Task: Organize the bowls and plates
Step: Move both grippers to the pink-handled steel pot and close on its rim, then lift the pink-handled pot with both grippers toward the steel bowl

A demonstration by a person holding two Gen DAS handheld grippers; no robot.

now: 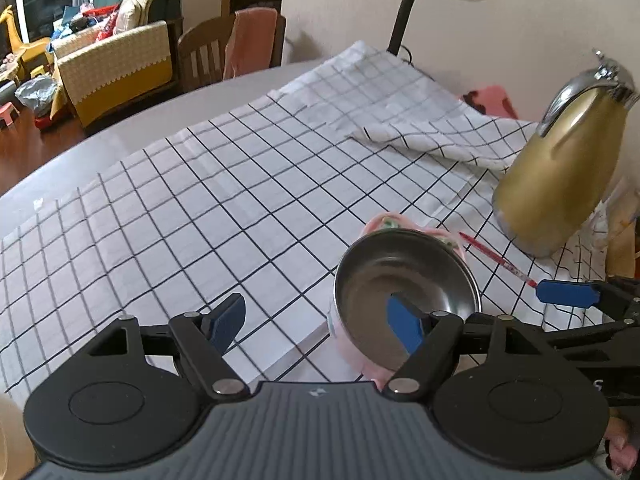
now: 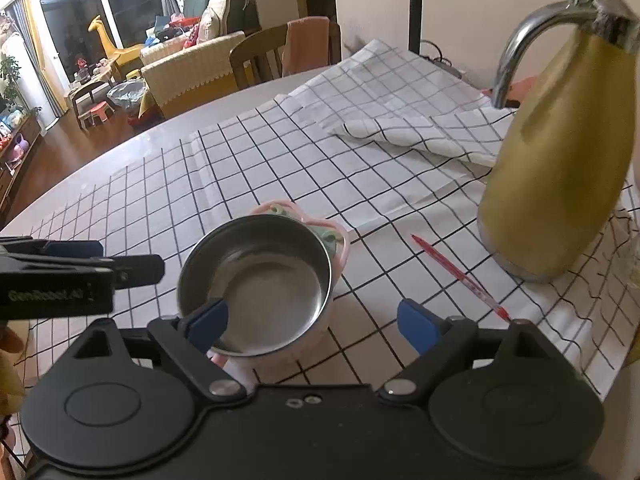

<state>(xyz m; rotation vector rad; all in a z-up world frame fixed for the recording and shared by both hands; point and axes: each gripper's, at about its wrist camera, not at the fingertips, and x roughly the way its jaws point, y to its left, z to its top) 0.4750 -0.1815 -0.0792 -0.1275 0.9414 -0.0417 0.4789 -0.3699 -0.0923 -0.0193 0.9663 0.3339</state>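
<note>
Hand-held grippers: left (image 1: 318,318) and right (image 2: 312,324), both spread wide, flanking one steel-lined pink bowl (image 2: 256,280); one red pen (image 2: 460,276); one gold carafe (image 2: 560,168).

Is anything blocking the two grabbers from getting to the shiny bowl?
No, nothing visible does. The steel bowl sits right in front of both open grippers, the left gripper and the right gripper. The red pen and the gold jug lie off to the right side.
</note>
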